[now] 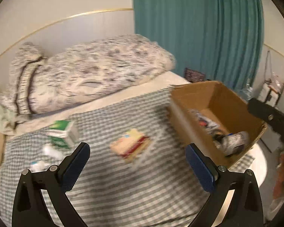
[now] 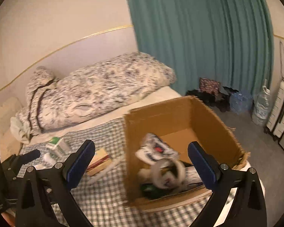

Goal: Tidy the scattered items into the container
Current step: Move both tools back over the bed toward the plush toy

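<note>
The left gripper [image 1: 137,158] hangs over a grey-and-white checked cloth [image 1: 123,185] with its blue-padded fingers spread wide and nothing between them. Just ahead of the gap between the fingers lies a flat yellow-and-red packet [image 1: 130,144], blurred by motion. Ahead of the left finger stands a green-and-white carton [image 1: 63,133], and nearer that finger lie some small white items [image 1: 47,151] too smeared to name. Ahead of the right finger sits the open cardboard box [image 1: 181,124], its near wall standing between the packet and the things already inside it.

The right gripper [image 2: 141,159] hangs over the cardboard box [image 2: 134,147], its fingers likewise wide apart and empty. Between and just beyond them, inside the box, lie a white printed packet [image 2: 155,149], a roll of tape [image 2: 168,172] and something dark green [image 2: 149,188] at the bottom. The box's left wall stands just inside the left finger; beyond that finger, outside the box, the yellow-and-red packet [image 2: 100,158] and green carton [image 2: 57,144] rest on the cloth.

Behind everything lie a patterned folded duvet [image 2: 96,92] and a teal curtain [image 2: 198,37], with water bottles [image 2: 261,106] on the floor far right.
</note>
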Demonstrator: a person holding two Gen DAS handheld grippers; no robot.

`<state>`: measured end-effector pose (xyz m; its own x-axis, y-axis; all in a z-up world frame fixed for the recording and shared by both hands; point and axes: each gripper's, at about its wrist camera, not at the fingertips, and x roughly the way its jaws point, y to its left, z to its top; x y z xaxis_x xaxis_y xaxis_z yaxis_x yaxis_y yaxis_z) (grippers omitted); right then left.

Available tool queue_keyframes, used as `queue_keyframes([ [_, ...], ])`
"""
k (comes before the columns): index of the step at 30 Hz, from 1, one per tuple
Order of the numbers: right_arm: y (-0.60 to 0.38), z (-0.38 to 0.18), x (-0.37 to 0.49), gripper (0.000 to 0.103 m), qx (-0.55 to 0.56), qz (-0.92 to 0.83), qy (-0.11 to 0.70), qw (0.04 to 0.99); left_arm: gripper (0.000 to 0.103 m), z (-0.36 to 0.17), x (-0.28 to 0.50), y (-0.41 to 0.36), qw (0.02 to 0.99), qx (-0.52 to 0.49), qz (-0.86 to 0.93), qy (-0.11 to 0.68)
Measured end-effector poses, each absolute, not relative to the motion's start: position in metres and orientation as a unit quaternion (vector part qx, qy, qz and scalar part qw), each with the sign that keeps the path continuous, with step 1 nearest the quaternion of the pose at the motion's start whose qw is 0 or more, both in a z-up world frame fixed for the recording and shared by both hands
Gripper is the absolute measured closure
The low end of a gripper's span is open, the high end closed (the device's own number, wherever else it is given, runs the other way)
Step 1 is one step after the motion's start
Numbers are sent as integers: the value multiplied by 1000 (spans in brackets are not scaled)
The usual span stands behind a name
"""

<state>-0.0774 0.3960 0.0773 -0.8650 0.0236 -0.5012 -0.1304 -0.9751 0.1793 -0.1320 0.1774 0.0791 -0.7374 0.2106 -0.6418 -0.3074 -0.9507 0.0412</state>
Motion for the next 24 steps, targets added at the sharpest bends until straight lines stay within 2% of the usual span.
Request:
queue_keyframes([
  [11,304,69,-69,4,-267,958,98,-27,0,87,-111,12,17,-341,940,21],
  [17,266,51,-78,4,-282,954,95,-39,0,65,-114,-51,-25,-356,934,6],
  [24,233,21,-106,5,-313,946,72,-39,0,13,-136,-101,-55,-385,921,-25],
])
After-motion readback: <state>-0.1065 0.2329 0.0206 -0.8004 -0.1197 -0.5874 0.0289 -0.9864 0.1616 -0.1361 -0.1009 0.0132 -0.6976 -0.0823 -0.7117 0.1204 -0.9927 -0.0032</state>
